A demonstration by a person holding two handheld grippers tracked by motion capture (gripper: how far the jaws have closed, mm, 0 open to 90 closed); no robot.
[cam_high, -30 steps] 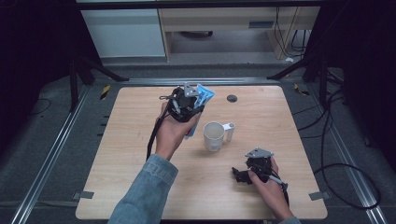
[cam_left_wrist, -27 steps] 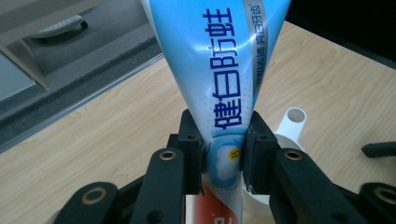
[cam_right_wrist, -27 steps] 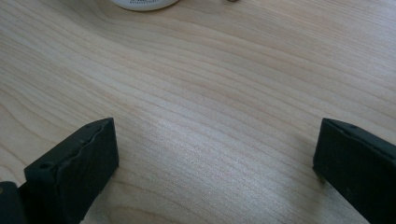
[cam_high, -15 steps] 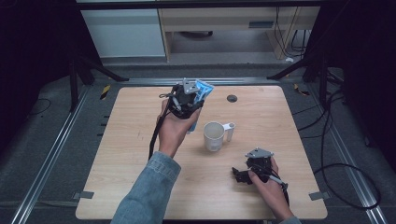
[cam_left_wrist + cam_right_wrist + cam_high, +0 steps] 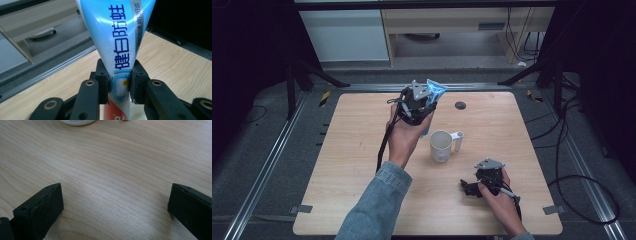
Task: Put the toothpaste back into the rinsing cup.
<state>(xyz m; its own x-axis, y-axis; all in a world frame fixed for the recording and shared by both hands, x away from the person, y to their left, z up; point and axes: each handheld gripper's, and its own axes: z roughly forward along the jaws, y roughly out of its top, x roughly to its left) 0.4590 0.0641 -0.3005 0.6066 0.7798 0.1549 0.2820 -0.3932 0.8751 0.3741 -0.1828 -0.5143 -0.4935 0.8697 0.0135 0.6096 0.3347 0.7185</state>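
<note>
You've got the wooden table (image 5: 362, 150) laid out pretty simply here — a white mug (image 5: 441, 146) sits upright near the middle with its handle pointing toward the far right, and there's a small dark round thing (image 5: 460, 105) near the far edge that's too small to make out. Your left gripper (image 5: 119, 83) is held up above the table just left of and beyond the mug, and its jaws are clamped on a blue-and-white toothpaste tube (image 5: 117, 37) — pinched around the narrower lower part, with the wide flat crimped end fanning out past the jaws. In the high view you can see the tube (image 5: 435, 90) poking up out of your raised left hand (image 5: 404, 137), clear of the tabletop. Your right gripper (image 5: 115, 207) is parked low over bare wood near the front right corner, jaws spread wide with nothing between them; the bottom edge of the mug just peeks in at the top of that view. My read: you're in the carry step, tube already picked up and heading for the mug. Next move probably calls for swinging the tube over the mug's mouth, tipping it so one end points down into the opening, lowering it in, then letting go. Watch the wide crimped end — it could catch the rim or nudge the mug, which looks light enough to tip. The right gripper is free to steady the mug if needed.
</note>
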